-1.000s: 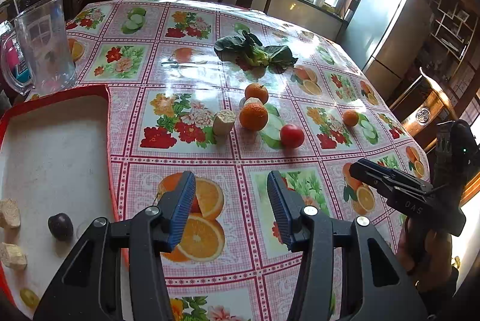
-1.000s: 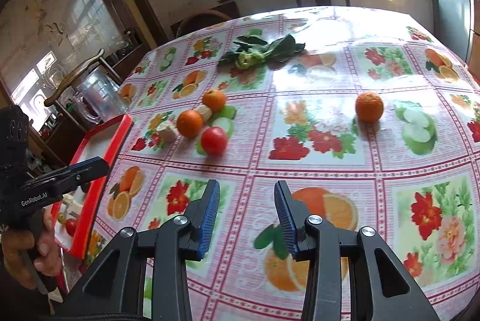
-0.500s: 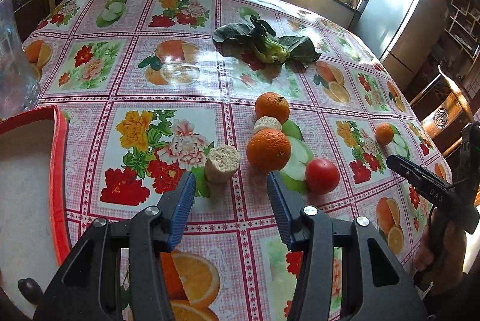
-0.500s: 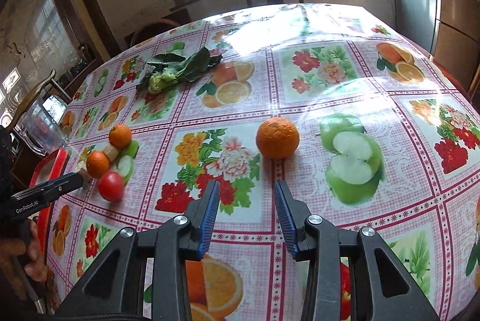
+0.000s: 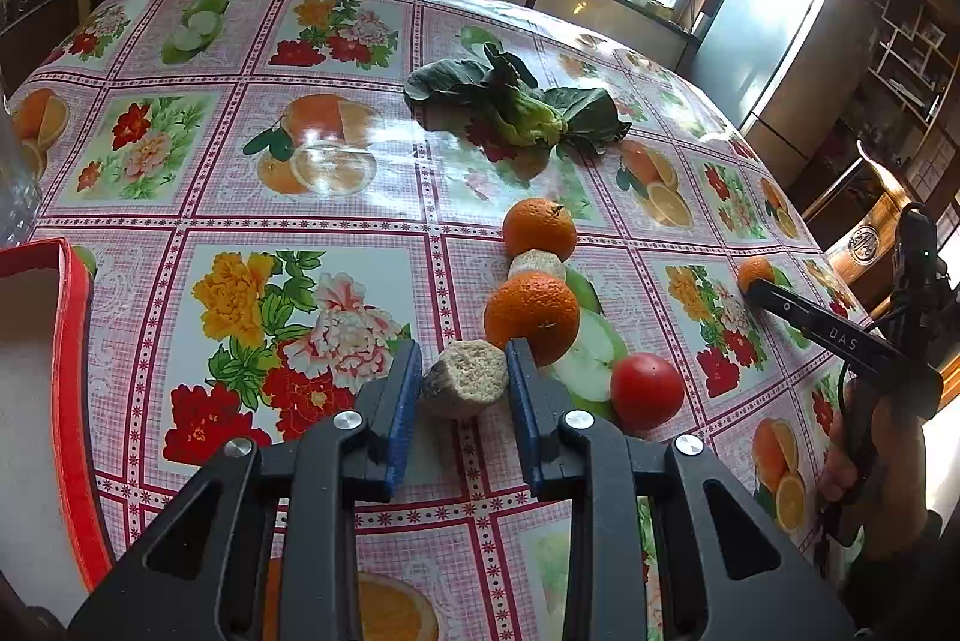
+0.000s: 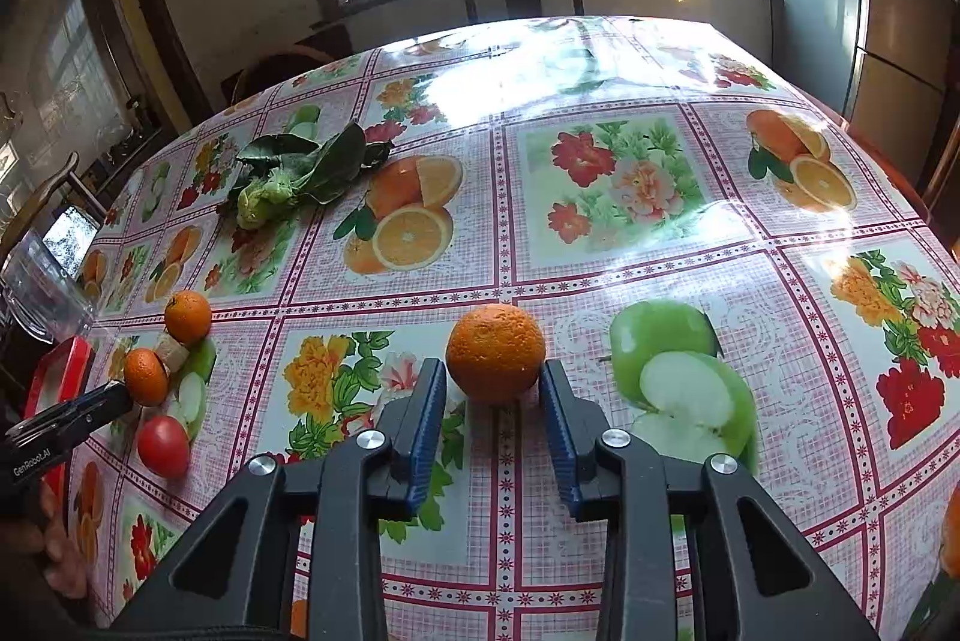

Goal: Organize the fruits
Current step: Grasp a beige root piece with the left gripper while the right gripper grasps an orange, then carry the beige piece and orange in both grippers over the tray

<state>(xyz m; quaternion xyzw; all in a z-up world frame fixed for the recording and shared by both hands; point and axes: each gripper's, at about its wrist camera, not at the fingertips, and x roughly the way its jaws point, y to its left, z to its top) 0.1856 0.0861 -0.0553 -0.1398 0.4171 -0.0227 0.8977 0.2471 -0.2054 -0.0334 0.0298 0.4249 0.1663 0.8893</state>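
Since half a second ago both claws have moved forward, so each now has one piece between its open fingers instead of only bare cloth.

The desk (image 5: 336,221), under a glossy flowered oilcloth, will let round fruit roll away easily. The red tray (image 5: 72,341) lies at its left edge.

Our right claw (image 6: 493,389) is wide open around the lone orange (image 6: 495,352), holding nothing yet. We judge this fruit firm and rather heavy, with a rough skin, so we should close on its widest middle.

Our left claw (image 5: 462,371) is also open and empty, with the beige porous chunk (image 5: 463,378) between its pads. It looks light and crumbly, so we think a gentle squeeze on its flat sides is best. Just beside it lie two mandarins (image 5: 531,317) and a tomato (image 5: 647,390), which is smooth and soft.
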